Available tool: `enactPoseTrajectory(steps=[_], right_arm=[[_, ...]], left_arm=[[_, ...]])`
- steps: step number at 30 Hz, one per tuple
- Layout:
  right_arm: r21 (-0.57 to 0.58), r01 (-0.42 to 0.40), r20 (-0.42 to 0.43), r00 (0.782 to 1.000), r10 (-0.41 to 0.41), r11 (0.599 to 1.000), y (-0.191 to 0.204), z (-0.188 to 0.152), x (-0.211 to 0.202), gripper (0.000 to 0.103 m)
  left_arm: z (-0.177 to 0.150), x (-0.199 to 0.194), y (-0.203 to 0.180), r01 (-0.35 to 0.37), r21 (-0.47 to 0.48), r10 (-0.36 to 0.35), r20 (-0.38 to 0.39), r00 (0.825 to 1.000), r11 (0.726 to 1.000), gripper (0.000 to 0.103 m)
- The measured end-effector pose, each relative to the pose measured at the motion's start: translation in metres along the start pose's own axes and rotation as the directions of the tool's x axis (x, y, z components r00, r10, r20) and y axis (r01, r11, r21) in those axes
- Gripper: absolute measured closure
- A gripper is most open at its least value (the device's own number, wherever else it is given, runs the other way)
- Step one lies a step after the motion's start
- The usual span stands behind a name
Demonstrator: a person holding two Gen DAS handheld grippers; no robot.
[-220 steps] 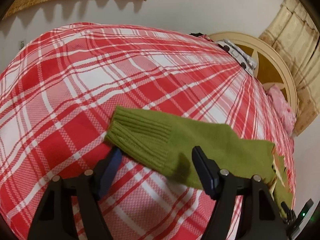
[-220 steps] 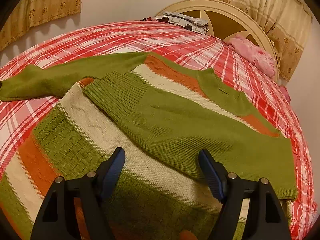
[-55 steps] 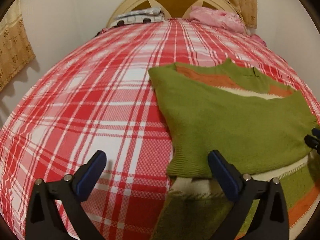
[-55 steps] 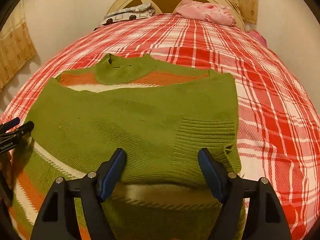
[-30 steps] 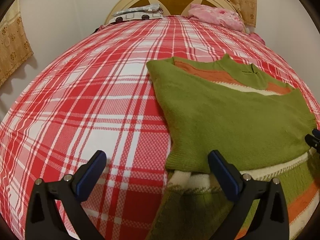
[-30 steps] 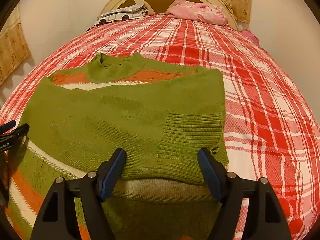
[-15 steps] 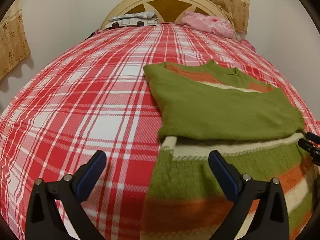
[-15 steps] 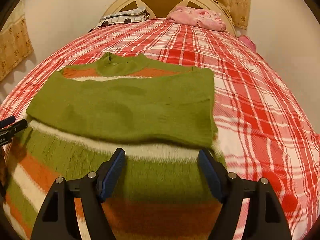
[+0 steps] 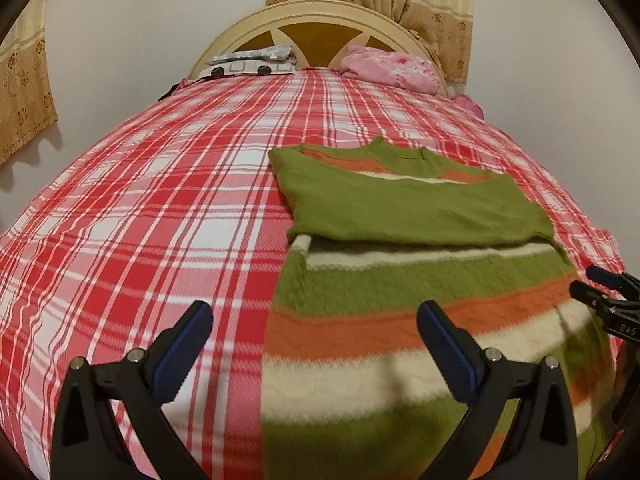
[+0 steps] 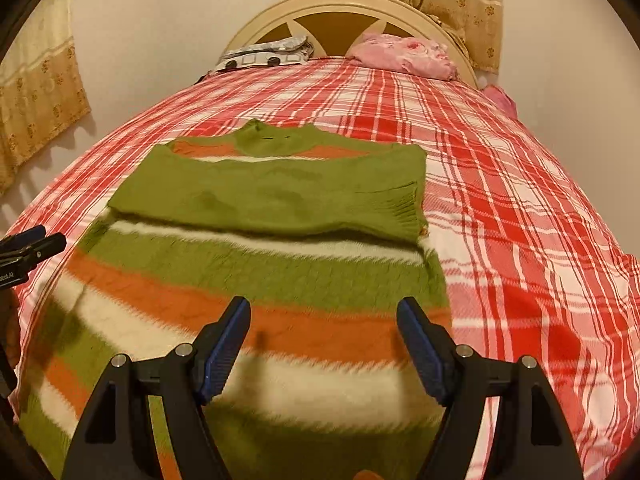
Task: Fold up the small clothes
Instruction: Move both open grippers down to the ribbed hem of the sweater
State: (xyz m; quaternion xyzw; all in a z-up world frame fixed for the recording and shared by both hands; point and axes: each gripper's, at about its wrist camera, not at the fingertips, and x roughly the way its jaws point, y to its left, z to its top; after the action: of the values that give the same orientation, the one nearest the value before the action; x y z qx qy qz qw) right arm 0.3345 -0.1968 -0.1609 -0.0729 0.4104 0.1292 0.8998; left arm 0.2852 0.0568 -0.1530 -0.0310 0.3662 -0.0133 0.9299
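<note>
— On the bed, where is the sweater lying?
— Flat on the plaid cover, sleeves folded across its chest, collar pointing to 12 o'clock.
— And the claws?
— Left claw is hovering spread over the sweater's 9 o'clock edge; right claw is hanging spread over the hem stripes, gripping nothing.

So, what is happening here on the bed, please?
A person is folding a striped sweater on a bed with a red plaid cover, using a handheld gripper in each hand. Both green sleeves are already folded across the chest. The left gripper and the right gripper are open and empty, above the lower part of the sweater, one near each side. The bottom half is not yet folded up.
</note>
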Motion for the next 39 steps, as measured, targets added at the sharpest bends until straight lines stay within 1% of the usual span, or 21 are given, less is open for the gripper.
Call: enactPoseTrajectory(steps=[8,17,22,31,34,35,37,39], right_arm=[[-0.012,-0.014,0.017,1.000,0.014,1.000,0.012,-0.029,-0.026,0.027],[0.020,-0.032,0.006,0.999,0.032,0.999,0.016,-0.058,-0.045,0.027],[0.020,-0.039,0.008,0.999,0.039,0.999,0.018,-0.075,-0.060,0.027],[0.011,-0.032,0.010,0.999,0.032,0.999,0.019,-0.105,-0.085,0.027],[0.010,-0.033,0.017,0.999,0.033,0.999,0.020,-0.114,-0.096,0.027],[0.007,-0.033,0.020,0.999,0.033,0.999,0.020,-0.117,-0.099,0.027],[-0.003,-0.026,0.027,0.999,0.026,1.000,0.021,-0.122,-0.104,0.027],[-0.015,-0.008,0.030,0.999,0.009,1.000,0.022,-0.129,-0.108,0.027]], left_arm=[[-0.024,-0.033,-0.012,0.037,0.027,-0.037,0.017,0.999,0.999,0.000],[-0.050,-0.058,-0.016,0.035,0.035,-0.036,0.026,0.999,0.999,0.000],[-0.071,-0.068,-0.009,0.038,0.013,-0.038,0.007,0.999,0.999,0.000],[-0.102,-0.092,0.004,0.043,-0.002,-0.043,0.006,0.999,0.999,0.000],[-0.117,-0.102,0.014,0.040,-0.014,-0.040,0.002,0.999,0.999,0.000],[-0.122,-0.106,0.017,0.026,-0.015,-0.026,0.008,1.000,1.000,0.000],[-0.131,-0.112,0.022,0.016,-0.011,-0.016,0.011,1.000,1.000,0.001],[-0.138,-0.117,0.025,0.027,-0.024,-0.027,0.009,1.000,0.999,0.001]])
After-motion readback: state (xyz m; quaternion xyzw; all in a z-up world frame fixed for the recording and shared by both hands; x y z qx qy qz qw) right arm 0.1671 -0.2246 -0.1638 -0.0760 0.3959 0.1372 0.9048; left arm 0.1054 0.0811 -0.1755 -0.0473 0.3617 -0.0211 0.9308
